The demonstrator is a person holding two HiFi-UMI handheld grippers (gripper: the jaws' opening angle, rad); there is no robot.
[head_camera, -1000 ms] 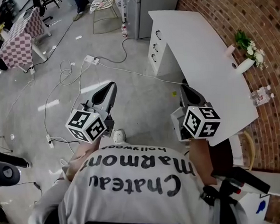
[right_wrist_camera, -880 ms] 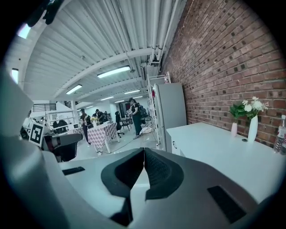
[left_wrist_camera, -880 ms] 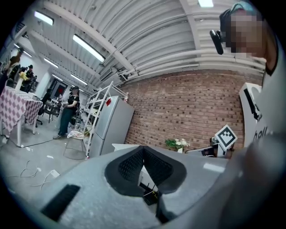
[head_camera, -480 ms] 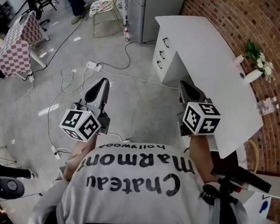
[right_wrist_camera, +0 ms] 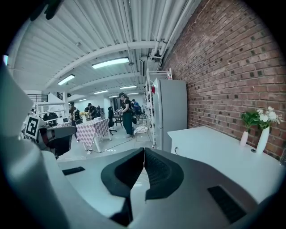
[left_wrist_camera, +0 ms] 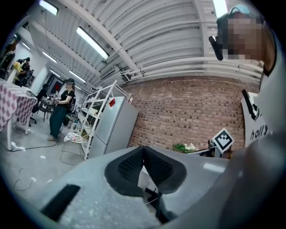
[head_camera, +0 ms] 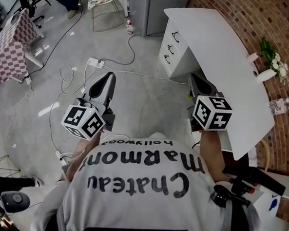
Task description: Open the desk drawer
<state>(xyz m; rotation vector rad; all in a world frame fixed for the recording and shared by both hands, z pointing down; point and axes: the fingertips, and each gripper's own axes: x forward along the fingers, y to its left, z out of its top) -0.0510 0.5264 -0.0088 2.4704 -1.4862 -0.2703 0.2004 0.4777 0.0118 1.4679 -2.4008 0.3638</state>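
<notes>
The white desk (head_camera: 221, 54) stands at the upper right of the head view against a brick wall. Its drawer unit (head_camera: 170, 47) faces left and carries three dark handles, all drawers shut. My right gripper (head_camera: 195, 80) hovers by the desk's near edge, short of the drawers, with its jaws shut and nothing between them (right_wrist_camera: 144, 151). My left gripper (head_camera: 108, 77) is held over the bare floor to the left, well away from the desk, also shut and holding nothing (left_wrist_camera: 143, 148). The desk top (right_wrist_camera: 214, 147) fills the right of the right gripper view.
A vase of flowers (head_camera: 269, 71) and a bottle (head_camera: 281, 105) stand on the desk's far side. A grey fridge (head_camera: 161, 6) stands beyond the desk. Cables and a power strip (head_camera: 93, 62) lie on the floor, with a checkered table (head_camera: 15, 41) at left. People stand in the background.
Both grippers and the view have moved forward across the floor toward the desk, so the drawer unit now sits closer. Both pairs of jaws stayed shut.
</notes>
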